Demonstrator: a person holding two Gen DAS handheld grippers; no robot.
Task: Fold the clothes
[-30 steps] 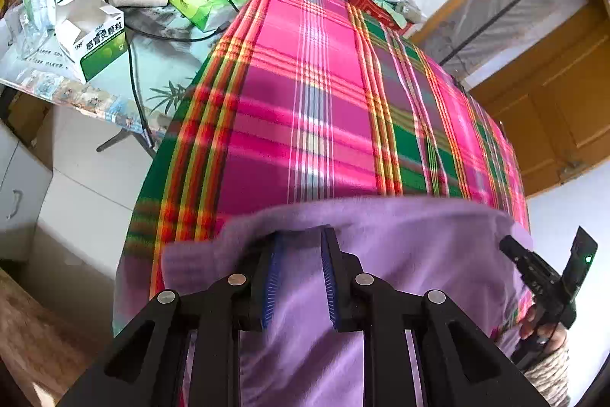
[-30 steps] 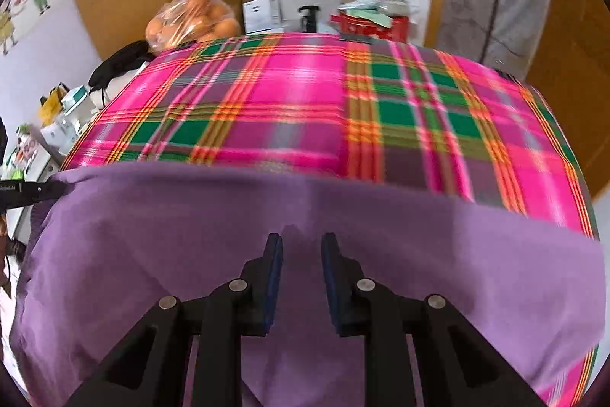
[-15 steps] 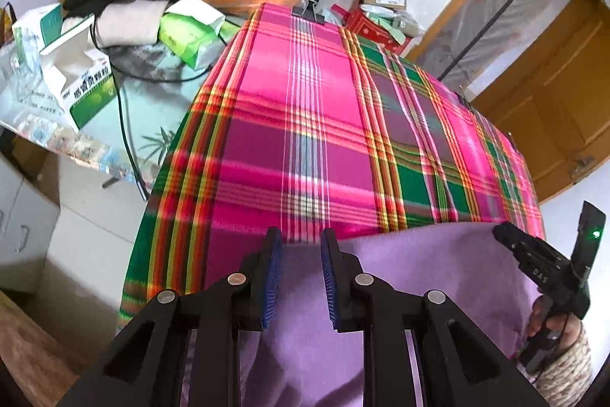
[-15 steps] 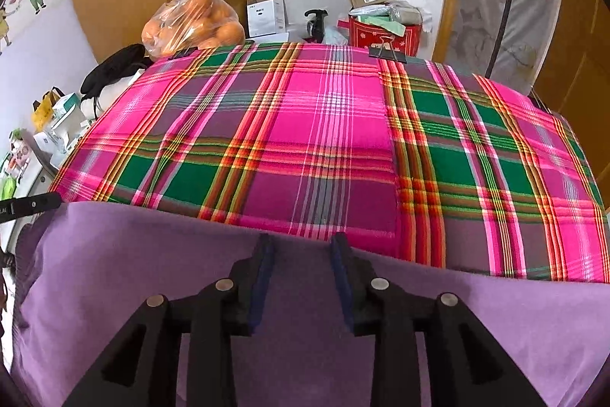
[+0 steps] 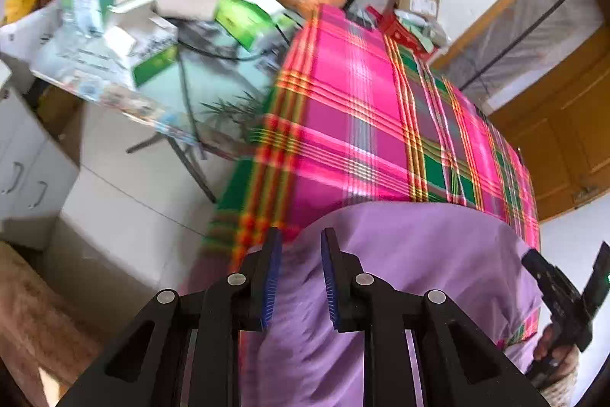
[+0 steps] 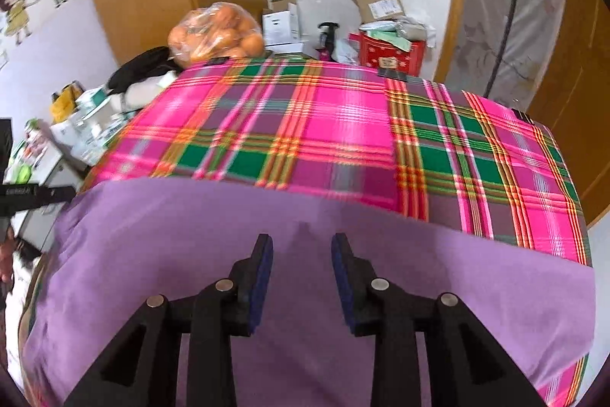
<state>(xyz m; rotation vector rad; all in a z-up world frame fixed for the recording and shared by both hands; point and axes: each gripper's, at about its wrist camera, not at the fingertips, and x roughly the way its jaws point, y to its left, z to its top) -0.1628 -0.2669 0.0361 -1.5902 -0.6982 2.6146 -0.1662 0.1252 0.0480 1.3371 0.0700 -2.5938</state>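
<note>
A purple garment (image 5: 419, 273) lies flat across the near end of a table covered with a pink, green and yellow plaid cloth (image 5: 362, 102). My left gripper (image 5: 300, 235) hovers over the garment's left corner, jaws a little apart, with no cloth bunched between the pads. In the right wrist view the same garment (image 6: 457, 273) spans the frame below the plaid cloth (image 6: 305, 124). My right gripper (image 6: 302, 239) stands open above its middle, nothing pinched. The right gripper's black body (image 5: 560, 296), held by a hand, shows at the garment's right edge.
A glass side table (image 5: 213, 82) to the left carries green and white boxes (image 5: 114, 37) and a cable. A bag of oranges (image 6: 217, 33), white boxes and a red box (image 6: 392, 52) crowd the far end. White cabinets (image 5: 23, 170) stand lower left, wooden doors at right.
Both grippers have pulled back and up, so more plaid cloth shows beyond the garment's edge. The right jaws have spread wider. The left view has swung toward the table's left corner.
</note>
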